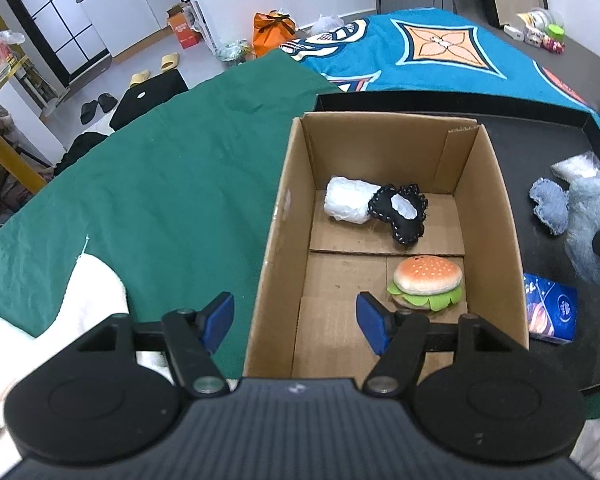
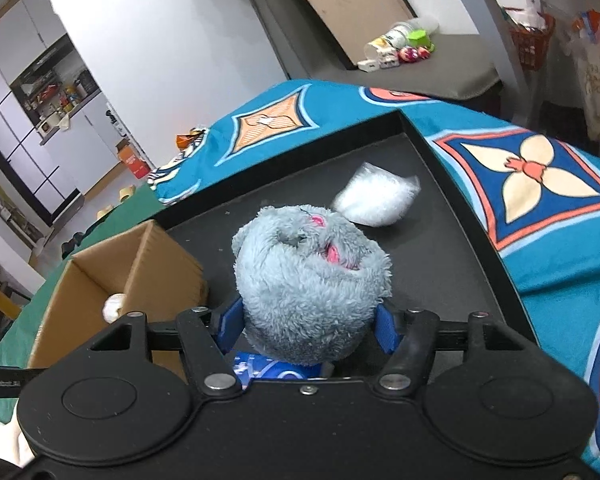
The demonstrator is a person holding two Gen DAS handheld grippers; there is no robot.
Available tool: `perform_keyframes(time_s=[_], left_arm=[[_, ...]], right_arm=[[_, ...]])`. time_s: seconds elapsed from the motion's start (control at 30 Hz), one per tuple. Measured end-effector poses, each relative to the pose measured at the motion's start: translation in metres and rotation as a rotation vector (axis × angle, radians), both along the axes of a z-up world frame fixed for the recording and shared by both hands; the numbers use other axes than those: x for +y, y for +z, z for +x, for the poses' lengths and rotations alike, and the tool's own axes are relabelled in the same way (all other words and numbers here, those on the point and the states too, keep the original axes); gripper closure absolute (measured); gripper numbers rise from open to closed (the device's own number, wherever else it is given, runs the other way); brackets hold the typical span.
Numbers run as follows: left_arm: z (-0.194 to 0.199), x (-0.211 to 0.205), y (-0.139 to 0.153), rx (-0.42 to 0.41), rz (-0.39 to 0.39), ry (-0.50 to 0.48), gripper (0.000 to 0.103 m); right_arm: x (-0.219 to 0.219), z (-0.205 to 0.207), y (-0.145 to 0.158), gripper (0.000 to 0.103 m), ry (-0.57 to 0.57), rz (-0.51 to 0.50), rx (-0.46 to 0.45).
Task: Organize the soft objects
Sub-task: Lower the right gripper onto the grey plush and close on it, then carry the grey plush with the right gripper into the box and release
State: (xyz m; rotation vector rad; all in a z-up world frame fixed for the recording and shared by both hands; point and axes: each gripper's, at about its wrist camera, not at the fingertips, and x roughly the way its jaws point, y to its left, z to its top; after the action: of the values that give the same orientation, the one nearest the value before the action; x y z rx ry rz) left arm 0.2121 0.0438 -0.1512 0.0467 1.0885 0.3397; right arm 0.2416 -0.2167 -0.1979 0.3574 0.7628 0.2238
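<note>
Fuzzy grey-blue plush (image 2: 312, 280) squeezed in right gripper (image 2: 311, 326); left gripper (image 1: 294, 320) wide open, empty, over cardboard box (image 1: 280, 240).

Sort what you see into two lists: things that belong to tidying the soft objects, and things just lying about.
Job:
open brown cardboard box
plush hamburger toy
fluffy blue-grey plush toy in the right claw
white stuffing bag

Lying about:
yellow slippers
orange bag
blue tissue packet
</note>
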Motion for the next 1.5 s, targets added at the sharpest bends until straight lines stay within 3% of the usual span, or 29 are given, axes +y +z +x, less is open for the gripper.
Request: perform_keyframes(time_s=[0.83,1.03,1.1,1.27,1.4,1.5], left_arm=[[-0.014,0.045,0.002,-0.083,-0.219,0.066,0.042],[-0.012,0.053,-0.006,-0.05,-0.259,0.09,0.052],[-0.012,0.058,-0.009,-0.037,-0.286,0.104,0.065],[-0.013,0.068,-0.015,-0.028,-0.329,0.125,0.083],[-0.013,0.069,-0.017,-0.039,-0.335,0.128,0.089],[-0.014,0.074,-0.019,-0.048,-0.355,0.131,0.09]], right_arm=[[0.076,-0.017,0.068,0.04,0.137,-0.07,-0.124],[0.102,-0.021,0.074,0.04,0.184,-0.088,-0.134],[0.111,-0.021,0.075,0.04,0.201,-0.096,-0.134],[0.13,-0.022,0.075,0.04,0.225,-0.101,-0.126],[0.143,-0.024,0.074,0.041,0.243,-0.112,-0.125],[0.152,-0.024,0.073,0.052,0.254,-0.117,-0.129]])
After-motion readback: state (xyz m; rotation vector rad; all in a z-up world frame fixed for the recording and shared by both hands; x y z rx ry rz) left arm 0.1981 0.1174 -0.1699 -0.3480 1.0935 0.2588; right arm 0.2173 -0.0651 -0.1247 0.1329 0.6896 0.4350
